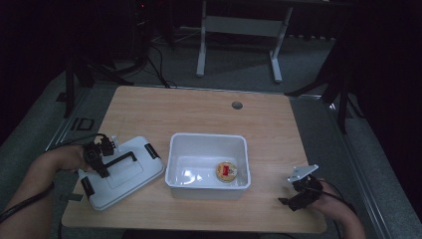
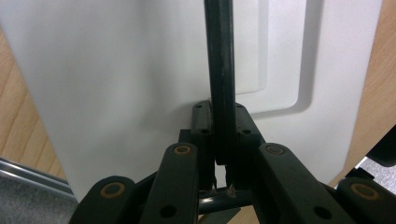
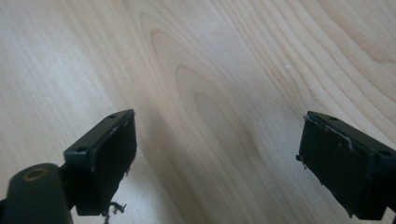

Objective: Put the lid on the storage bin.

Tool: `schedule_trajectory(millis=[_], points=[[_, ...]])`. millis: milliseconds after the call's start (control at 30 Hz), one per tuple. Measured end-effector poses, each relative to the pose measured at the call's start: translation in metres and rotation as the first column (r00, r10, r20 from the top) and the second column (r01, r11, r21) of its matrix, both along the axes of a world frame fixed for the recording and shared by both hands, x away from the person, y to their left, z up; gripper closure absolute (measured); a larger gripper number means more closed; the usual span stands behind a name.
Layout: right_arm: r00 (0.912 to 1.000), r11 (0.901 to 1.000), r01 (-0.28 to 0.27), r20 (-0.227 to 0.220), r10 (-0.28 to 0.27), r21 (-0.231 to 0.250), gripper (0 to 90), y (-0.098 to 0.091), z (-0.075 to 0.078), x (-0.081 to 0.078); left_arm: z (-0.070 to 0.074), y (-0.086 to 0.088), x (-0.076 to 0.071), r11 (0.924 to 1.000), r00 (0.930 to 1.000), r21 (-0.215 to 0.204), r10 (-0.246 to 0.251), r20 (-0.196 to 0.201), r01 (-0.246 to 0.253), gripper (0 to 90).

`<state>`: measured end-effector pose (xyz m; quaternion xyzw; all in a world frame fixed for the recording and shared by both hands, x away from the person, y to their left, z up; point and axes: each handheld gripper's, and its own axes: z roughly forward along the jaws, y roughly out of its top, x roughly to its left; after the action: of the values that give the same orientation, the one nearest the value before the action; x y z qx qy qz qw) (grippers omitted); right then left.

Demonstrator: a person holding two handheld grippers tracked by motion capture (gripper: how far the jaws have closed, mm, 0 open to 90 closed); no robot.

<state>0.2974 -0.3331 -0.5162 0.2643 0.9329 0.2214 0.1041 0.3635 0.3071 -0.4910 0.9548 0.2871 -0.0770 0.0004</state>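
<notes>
A white bin lid with black latches lies on the table left of a white open bin. Inside the bin rests a small round tin with a red label. My left gripper is shut on the lid's black handle; in the left gripper view the handle bar runs up from between the closed jaws over the white lid. My right gripper hovers low over bare wood at the table's front right, jaws wide apart with nothing between them.
The wooden table has a round cable hole near its far edge. Metal frame legs stand on the grey floor beyond. The lid hangs slightly over the table's front left edge.
</notes>
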Motion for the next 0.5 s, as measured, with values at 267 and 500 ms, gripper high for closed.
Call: schedule_trajectory(millis=[267, 500], points=[[0.9998, 0.9988, 0.016, -0.009, -0.016, 0.046, 11.0, -0.004, -0.007, 0.000, 0.009, 0.002, -0.002, 0.9997, 0.9998, -0.018, -0.014, 0.011, 0.015, 83.4], [0.9997, 0.9998, -0.016, -0.016, 0.016, 0.009, 11.1, -0.001, -0.006, 0.007, 0.024, 0.006, -0.005, 0.9999, 0.9999, -0.007, -0.011, 0.008, 0.011, 83.4]])
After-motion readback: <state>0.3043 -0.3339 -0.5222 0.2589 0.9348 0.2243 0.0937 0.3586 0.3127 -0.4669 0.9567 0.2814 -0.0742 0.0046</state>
